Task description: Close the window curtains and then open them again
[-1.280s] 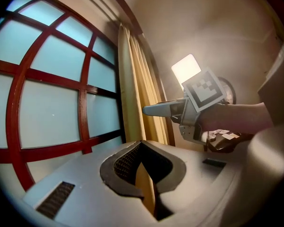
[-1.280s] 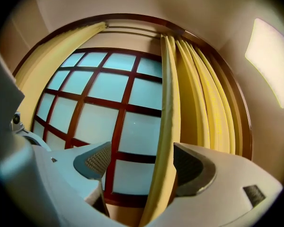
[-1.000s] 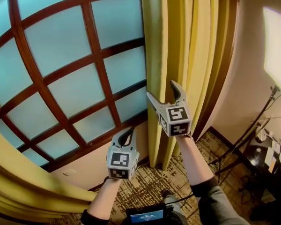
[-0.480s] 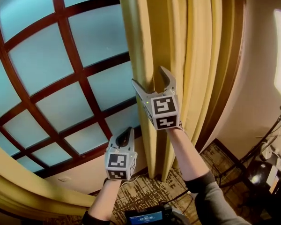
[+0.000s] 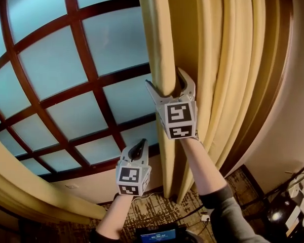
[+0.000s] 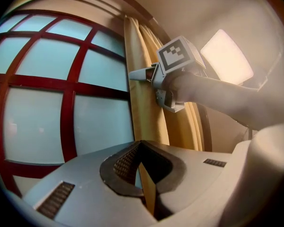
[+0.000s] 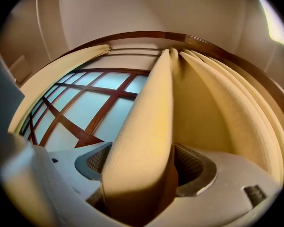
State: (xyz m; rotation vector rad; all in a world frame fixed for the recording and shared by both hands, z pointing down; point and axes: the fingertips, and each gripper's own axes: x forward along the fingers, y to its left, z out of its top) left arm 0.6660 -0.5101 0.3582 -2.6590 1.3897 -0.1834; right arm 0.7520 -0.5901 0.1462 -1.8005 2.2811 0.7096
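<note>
— Counting what's up there: how many curtains do you make out?

— Two, both yellow. The right curtain (image 5: pixel 218 59) hangs gathered in deep pleats from twelve round to three o'clock in the head view. The left curtain (image 5: pixel 20 186) sweeps across the corner at eight o'clock. Between them is one window (image 5: pixel 55 70), pale frosted panes in a dark red wooden grid.

— And the grippers?

— Two as well, each with one marker cube. The right gripper (image 5: pixel 168 82) is raised just above the middle, toward one o'clock. The left gripper (image 5: pixel 138 147) sits lower, at about seven o'clock from it, in front of the window's lower rail.

— Where's the cloth against the fingers?

— On the right one, the fingers (image 5: pixel 186 85) are spread wide and straddle the leading fold (image 5: pixel 159 39) of the right curtain. The fold runs up between them toward twelve. In the right gripper view it fills the gap and lies against the pad (image 7: pixel 191 167) at three o'clock, but I can't see it being squeezed.

— The left one?

— Pressed together, nothing between them. The right curtain hangs well beyond its tips, at one o'clock.
</note>
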